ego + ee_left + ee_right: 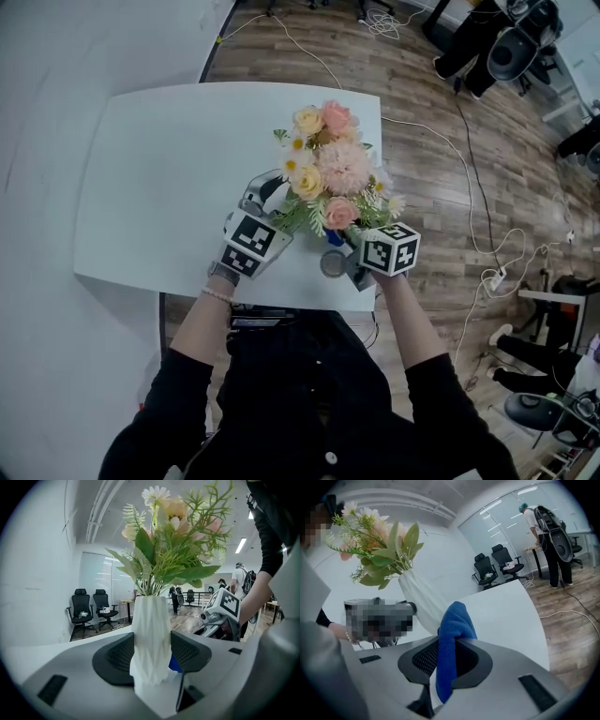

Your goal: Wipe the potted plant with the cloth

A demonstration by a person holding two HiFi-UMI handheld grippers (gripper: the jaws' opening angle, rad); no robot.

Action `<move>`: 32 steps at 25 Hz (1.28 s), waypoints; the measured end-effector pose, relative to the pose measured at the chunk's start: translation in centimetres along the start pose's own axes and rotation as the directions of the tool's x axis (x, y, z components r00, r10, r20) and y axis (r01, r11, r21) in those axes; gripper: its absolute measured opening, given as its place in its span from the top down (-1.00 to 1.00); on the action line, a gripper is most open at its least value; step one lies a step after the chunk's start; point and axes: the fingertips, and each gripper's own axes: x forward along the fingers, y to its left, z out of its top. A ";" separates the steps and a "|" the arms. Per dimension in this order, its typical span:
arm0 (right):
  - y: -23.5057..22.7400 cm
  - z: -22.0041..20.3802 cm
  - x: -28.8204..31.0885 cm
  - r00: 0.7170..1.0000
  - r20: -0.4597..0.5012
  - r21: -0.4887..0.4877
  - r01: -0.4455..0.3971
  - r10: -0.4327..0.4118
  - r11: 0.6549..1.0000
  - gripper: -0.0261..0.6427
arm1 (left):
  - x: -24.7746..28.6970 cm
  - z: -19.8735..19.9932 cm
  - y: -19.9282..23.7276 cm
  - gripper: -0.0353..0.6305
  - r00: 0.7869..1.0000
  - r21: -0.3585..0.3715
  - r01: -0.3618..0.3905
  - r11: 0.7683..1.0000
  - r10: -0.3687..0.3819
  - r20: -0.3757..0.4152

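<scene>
We've got L gripper (151,656) clamped on white vase (150,620) w/ flowers (328,164), at table's (159,169) 5 o'clock in head view. R gripper (447,660) pinches blue cloth (457,618), just beside vase, approx 4 o'clock.

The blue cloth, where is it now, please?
The right gripper view shows the cloth clamped between the jaws of the right gripper, beside the white vase.

A white surface (141,187) stands on a wood-plank floor (422,131), where loose cables (314,53) trail. On the far left, two black office chairs (80,606) sit before a glass wall (101,573), beside a plain white wall (33,573). A strip light (241,544) glows overhead.
</scene>
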 end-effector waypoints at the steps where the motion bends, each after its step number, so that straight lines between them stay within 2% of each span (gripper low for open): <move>1: 0.1 0.2 -0.3 1.000 0.021 0.011 0.004 -0.005 1.000 0.69 | 0.0 -0.1 0.0 0.13 1.000 -0.001 0.000 1.000 0.000 0.002; 6: 0.5 1.7 -2.4 0.990 0.111 -0.024 0.093 -0.090 0.995 0.69 | 0.1 -0.1 -0.1 0.13 1.000 0.000 -0.009 1.000 0.009 0.002; 11: 0.0 1.3 -3.8 0.976 0.111 -0.074 0.197 -0.189 0.978 0.69 | 0.2 -0.1 0.0 0.13 1.000 -0.020 -0.003 1.000 0.004 0.017; 16: 0.0 1.1 -4.9 0.962 0.134 -0.080 0.251 -0.239 0.965 0.69 | 0.1 -0.3 0.3 0.13 0.999 -0.046 0.007 0.999 -0.006 0.033; 22: 0.8 1.5 -6.3 0.937 0.193 -0.087 0.312 -0.291 0.946 0.69 | -1.2 -0.5 -0.2 0.13 0.999 -0.026 0.042 0.999 -0.041 0.024; 27: 1.6 1.5 -7.8 0.911 0.241 -0.097 0.366 -0.335 0.926 0.69 | -3.2 -1.4 0.1 0.13 0.999 -0.030 0.036 0.999 -0.036 0.015; 30: 2.6 1.3 -8.8 0.896 0.268 -0.099 0.391 -0.354 0.915 0.69 | -4.7 -1.1 -0.3 0.13 0.999 0.006 0.049 0.999 -0.049 -0.001; 32: 3.2 1.2 -9.3 0.887 0.286 -0.101 0.405 -0.363 0.909 0.69 | -5.7 -0.8 -0.5 0.24 0.999 0.035 0.047 0.998 -0.047 -0.004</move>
